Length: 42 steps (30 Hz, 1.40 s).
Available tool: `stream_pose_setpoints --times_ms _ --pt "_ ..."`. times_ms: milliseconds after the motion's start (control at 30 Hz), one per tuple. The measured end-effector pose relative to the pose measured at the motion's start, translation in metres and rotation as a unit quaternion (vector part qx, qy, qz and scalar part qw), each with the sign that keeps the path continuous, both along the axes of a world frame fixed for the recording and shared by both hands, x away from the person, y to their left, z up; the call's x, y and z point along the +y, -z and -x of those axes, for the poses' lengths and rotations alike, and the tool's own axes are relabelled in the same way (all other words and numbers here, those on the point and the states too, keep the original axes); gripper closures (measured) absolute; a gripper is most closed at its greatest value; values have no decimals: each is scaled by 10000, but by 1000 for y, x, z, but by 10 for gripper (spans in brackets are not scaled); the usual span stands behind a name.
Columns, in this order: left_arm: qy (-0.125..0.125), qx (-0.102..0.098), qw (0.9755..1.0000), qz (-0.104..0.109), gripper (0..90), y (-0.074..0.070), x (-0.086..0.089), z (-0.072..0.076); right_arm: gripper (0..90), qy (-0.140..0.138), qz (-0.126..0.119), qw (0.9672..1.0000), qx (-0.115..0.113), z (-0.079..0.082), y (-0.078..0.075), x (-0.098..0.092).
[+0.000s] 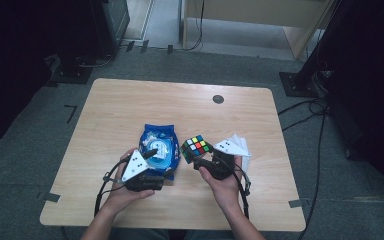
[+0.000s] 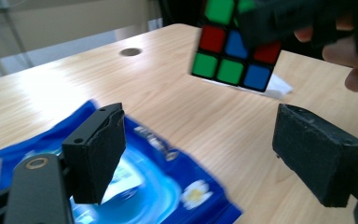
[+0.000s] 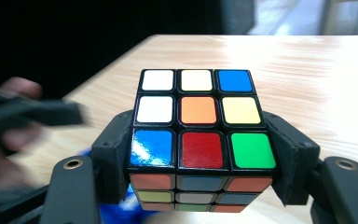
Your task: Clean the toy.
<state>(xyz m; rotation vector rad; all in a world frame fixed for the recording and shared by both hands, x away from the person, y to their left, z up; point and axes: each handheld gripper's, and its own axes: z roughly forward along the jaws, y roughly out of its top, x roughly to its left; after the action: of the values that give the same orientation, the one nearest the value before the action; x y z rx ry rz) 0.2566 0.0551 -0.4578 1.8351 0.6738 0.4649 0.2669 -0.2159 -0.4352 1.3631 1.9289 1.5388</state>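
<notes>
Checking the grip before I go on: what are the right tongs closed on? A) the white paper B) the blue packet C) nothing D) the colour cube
D: in the right gripper view the right tongs press both pads against the sides of the colour cube, held above the table.

High view looks down; both gripper views closely share the cube [image 3: 200, 135]

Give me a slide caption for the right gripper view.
Right gripper clamps a scrambled puzzle cube between its fingers above the wooden table.
</notes>
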Motion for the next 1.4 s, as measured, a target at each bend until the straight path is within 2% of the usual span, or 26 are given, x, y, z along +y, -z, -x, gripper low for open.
stream_pose_setpoints --times_ms 133,267,400,533,800,967,1267,1367,1400 --pt "-371 68 9993 36 173 -4 21 -5 343 256 331 9991 30 -11 16 -3" --pt "-670 184 9976 42 173 -5 38 -11 343 458 710 9964 91 -19 32 -3" --pt "-1023 314 9942 -45 175 -6 51 -16 343 567 1090 9923 154 -26 44 0" --pt "-1245 377 9915 -62 176 -5 60 -19 344 587 1270 9898 264 -31 53 3" --pt "-1369 579 9889 -61 176 -5 67 -22 343 566 1400 9878 391 -35 61 5" --pt "-1436 633 9876 -85 176 -7 69 -21 343 575 1459 9866 445 -37 65 5" --pt "-1483 696 9865 -29 176 -8 73 -18 342 622 1583 9848 347 -36 70 5" --pt "-1454 712 9868 33 176 -9 72 -18 325 619 1535 9858 284 -35 71 5" --pt "-1445 713 9869 46 176 -10 71 -18 263 580 1450 9873 275 -35 70 4"
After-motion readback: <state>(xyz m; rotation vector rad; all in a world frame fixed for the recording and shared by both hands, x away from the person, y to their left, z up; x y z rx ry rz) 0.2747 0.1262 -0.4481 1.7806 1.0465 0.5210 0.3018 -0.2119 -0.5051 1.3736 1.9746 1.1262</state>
